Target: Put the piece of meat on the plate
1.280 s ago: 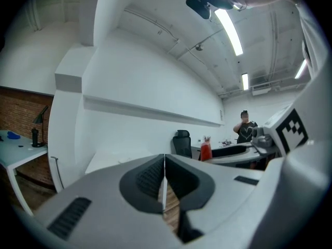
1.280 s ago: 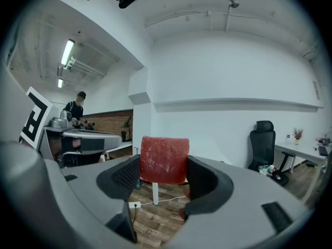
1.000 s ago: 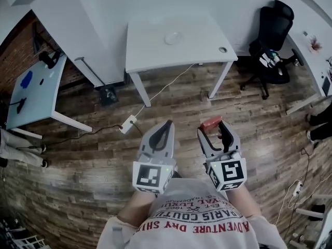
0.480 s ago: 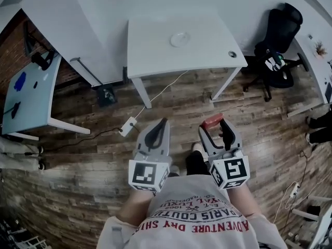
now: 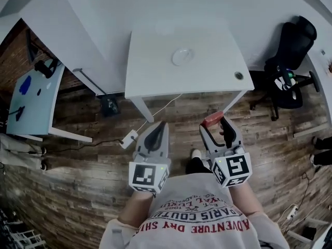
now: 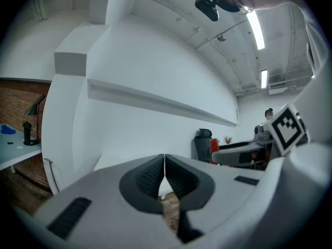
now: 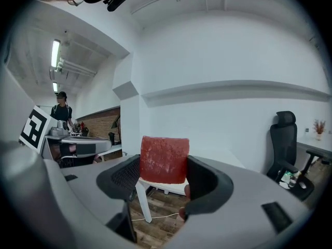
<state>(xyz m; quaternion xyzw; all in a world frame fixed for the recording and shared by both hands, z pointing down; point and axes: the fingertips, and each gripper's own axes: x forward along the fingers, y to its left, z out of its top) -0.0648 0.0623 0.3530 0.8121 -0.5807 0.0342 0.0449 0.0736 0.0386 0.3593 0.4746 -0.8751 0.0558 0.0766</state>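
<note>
A red block of meat (image 7: 165, 160) sits clamped between the jaws of my right gripper (image 7: 165, 171). In the head view the meat (image 5: 212, 120) shows at the tip of the right gripper (image 5: 214, 124), above the wooden floor and short of the table. A white plate (image 5: 182, 56) lies near the middle of the white table (image 5: 155, 71) ahead. My left gripper (image 5: 158, 130) is held beside the right one, jaws pressed together and empty; its tips (image 6: 164, 170) meet in the left gripper view.
A black office chair (image 5: 291, 45) stands right of the table. A power strip and cable (image 5: 128, 138) lie on the floor by the table's front left leg. A light-blue table (image 5: 32, 95) stands at the left. White desks line the walls.
The white table and plate have come closer and lower in the head view as I walk toward them. Both grippers keep their pose, the meat still clamped.
</note>
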